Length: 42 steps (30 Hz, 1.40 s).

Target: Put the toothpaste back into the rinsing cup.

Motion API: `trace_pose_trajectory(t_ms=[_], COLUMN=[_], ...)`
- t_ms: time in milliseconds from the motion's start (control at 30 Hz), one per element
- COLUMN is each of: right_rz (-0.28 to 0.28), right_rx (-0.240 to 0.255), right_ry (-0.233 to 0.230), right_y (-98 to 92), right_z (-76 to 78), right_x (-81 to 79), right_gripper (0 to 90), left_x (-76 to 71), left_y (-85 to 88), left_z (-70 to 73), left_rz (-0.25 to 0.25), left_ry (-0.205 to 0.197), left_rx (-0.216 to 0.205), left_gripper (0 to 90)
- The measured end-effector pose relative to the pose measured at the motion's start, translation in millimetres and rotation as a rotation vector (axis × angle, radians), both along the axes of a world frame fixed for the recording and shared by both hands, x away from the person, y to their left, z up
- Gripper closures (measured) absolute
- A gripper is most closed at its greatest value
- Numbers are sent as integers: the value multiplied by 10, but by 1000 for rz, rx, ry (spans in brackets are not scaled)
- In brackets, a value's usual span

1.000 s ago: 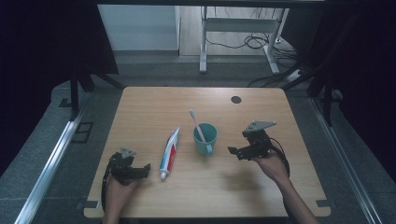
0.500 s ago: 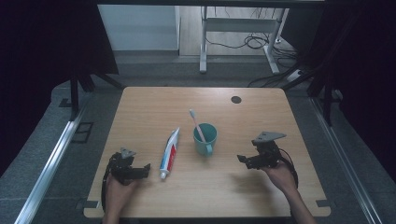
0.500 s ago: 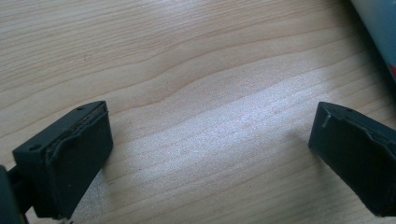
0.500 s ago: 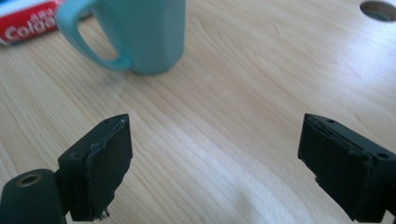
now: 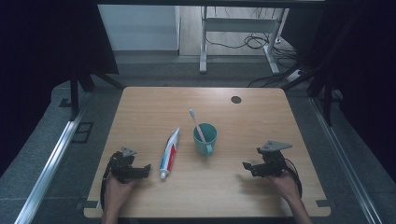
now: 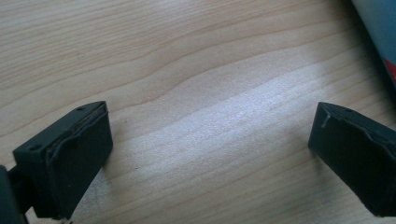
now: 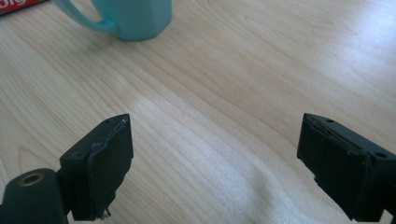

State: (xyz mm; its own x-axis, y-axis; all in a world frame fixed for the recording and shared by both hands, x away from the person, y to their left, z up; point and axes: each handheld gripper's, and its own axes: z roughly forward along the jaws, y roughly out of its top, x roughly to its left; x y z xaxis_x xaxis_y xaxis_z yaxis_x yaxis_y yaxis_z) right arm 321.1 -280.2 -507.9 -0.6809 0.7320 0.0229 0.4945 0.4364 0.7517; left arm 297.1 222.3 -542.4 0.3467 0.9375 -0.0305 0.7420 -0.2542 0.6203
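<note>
1. A lab-style recording room: a light wooden table [image 5: 261,126] stands alone on grey carpet, flanked by black curtains [image 5: 42,46].
2. Behind it, loose black cables [image 5: 247,43] trail around a white metal desk frame [image 5: 205,37].

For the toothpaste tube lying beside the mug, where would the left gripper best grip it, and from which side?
Probably across the middle of the toothpaste tube, coming down from above with jaws spanning its narrow width. It lies flat on the table, long axis running near to far, cap toward the person, clear of the mug. The left gripper sits open near the cap end, so it has little way to go.
</note>
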Motion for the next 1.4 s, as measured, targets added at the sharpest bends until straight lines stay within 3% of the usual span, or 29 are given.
trace_pose_trajectory(t_ms=[500,800,1067,1400], right_rz=[-8,3,-9,-13], right_rx=[-18,-80,-40,-41], right_ry=[25,25,22,19], right_y=[-97,-95,-169,-176], right_z=[-190,-309,-342,-343], right_x=[-73,-92,-95,-96], right_gripper=[109,108,116,119], left_x=[77,175,291,427], left_y=[-102,-150,-126,-235], left_z=[137,293,380,539], left_rz=[-60,-94,-112,-154], left_ry=[67,118,160,240], left_rx=[23,34,13,43], left_gripper=[41,87,132,143])
